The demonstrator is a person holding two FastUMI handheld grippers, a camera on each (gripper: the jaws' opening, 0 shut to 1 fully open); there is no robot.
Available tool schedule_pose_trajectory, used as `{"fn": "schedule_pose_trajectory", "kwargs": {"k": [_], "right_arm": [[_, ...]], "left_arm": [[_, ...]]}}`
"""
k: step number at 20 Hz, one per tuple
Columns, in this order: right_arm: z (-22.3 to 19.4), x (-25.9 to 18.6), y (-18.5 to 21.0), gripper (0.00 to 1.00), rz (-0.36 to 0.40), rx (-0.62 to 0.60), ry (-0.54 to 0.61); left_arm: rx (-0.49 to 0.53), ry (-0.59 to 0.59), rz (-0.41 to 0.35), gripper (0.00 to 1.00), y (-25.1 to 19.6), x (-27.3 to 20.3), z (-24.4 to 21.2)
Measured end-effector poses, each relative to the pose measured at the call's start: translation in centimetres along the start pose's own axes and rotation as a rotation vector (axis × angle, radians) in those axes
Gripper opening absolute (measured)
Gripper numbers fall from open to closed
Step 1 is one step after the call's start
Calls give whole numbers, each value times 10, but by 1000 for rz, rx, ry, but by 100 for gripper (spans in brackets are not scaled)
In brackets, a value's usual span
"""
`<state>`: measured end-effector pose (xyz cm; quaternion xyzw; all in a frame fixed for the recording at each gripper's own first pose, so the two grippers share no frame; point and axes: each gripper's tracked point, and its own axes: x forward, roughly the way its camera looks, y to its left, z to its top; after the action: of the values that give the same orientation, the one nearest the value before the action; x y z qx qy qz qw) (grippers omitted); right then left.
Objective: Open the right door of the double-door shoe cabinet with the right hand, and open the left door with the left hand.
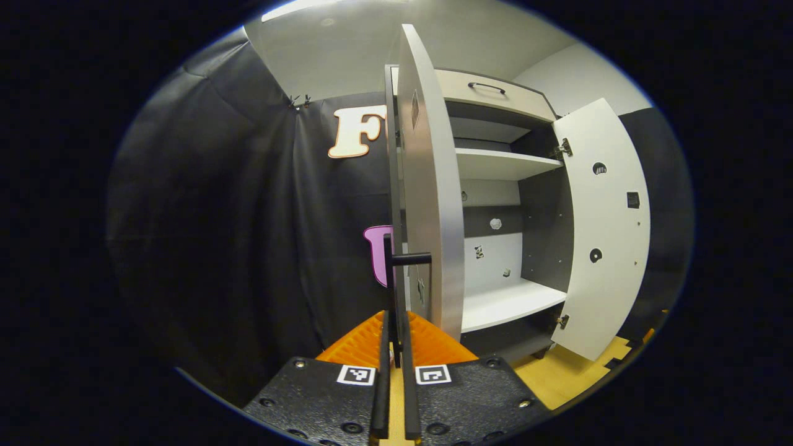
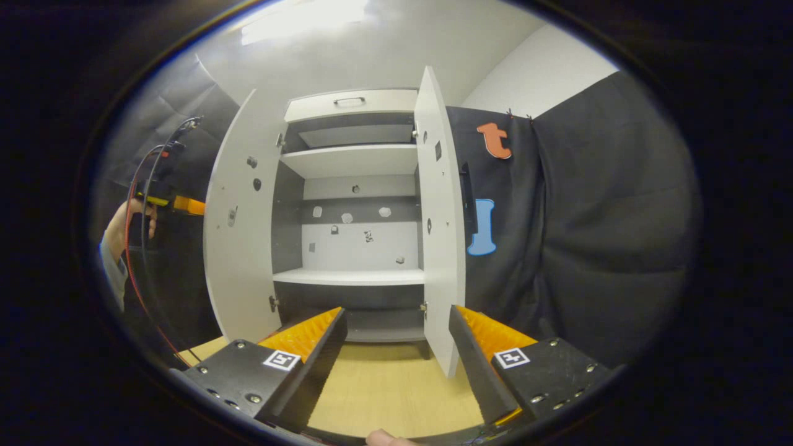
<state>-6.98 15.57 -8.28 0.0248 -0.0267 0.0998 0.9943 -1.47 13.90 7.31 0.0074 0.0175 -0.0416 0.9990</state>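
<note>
My left gripper [image 1: 393, 347] is clamped narrow on the left door's handle [image 1: 396, 263], centre frame. My right gripper [image 2: 396, 347] gapes wide at bottom centre, just before the open right door [image 2: 440, 235].

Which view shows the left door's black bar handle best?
Left gripper view: the black bar handle stands close ahead, running down between the left gripper fingers, which are shut on it. Right gripper view sees the white left door from inside; whether its handle shows there, I can't tell.
</note>
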Motion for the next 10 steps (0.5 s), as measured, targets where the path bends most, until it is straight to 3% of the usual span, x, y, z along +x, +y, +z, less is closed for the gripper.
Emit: {"fn": "schedule_pose_trajectory", "kwargs": {"k": [3,7,10], "right_arm": [[1,1,0,98,-5,0,2],[4,0,3,98,-1,0,-4],[5,0,6,98,3,-5,-5]], "left_arm": [[-20,-5,28,21,-2,-19,-3],[15,-46,69,71,-4,-43,3],[17,-77,82,90,-12,-58,7]]}}
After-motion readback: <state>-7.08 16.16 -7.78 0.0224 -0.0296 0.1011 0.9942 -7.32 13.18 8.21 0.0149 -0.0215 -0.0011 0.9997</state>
